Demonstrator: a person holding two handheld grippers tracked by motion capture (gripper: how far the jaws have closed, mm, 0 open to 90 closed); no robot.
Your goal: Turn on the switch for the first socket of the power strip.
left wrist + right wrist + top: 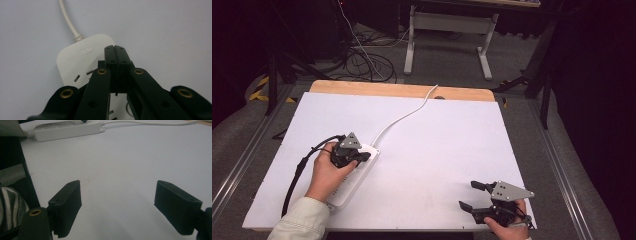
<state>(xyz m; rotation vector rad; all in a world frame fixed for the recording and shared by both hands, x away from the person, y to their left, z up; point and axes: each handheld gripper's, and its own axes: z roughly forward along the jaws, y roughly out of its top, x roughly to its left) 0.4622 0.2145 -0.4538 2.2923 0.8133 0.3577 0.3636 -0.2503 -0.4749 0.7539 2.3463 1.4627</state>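
Note:
A white power strip (354,182) lies at the front left of the white table top (437,145), and its white cable (407,115) runs off toward the far edge. My left gripper (364,156) hovers over the cable end of the strip, its jaws shut flat against each other with nothing between them. The left gripper view shows the closed tips (115,47) above the strip's branded end (75,57), with socket slots beside them. My right gripper (468,195) rests open near the front right edge, pointing left. Between its pads (67,205) lies bare table.
A wooden strip (402,90) borders the table's far edge. Beyond it stand a desk frame (447,30) and loose cables (362,60) on the floor. In the right gripper view, the power strip (67,128) lies far off at the top left.

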